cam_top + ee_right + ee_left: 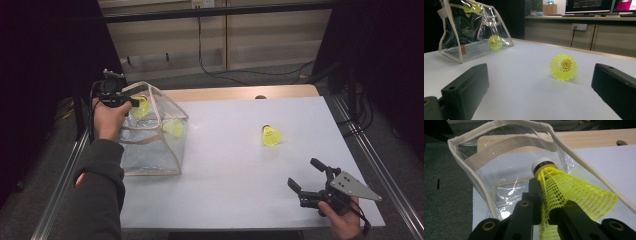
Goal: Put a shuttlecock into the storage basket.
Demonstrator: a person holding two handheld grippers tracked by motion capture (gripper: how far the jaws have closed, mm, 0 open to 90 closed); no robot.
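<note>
While the left gripper [134, 102] hangs over the mouth of the clear bag [486, 187], its jaws are pinched tight on the skirt of a yellow shuttlecock [564, 187], whose white cork tip points away from the gripper toward the bag's opening. Below and beyond those jaws, a second shuttlecock [174, 128] lies inside the bag. The right gripper [306, 176] rests low at the near edge of the white table [225, 165], jaws spread wide and holding nothing; a third shuttlecock [563, 66] lies on the table ahead of it, well apart, between the two jaws' lines.
</note>
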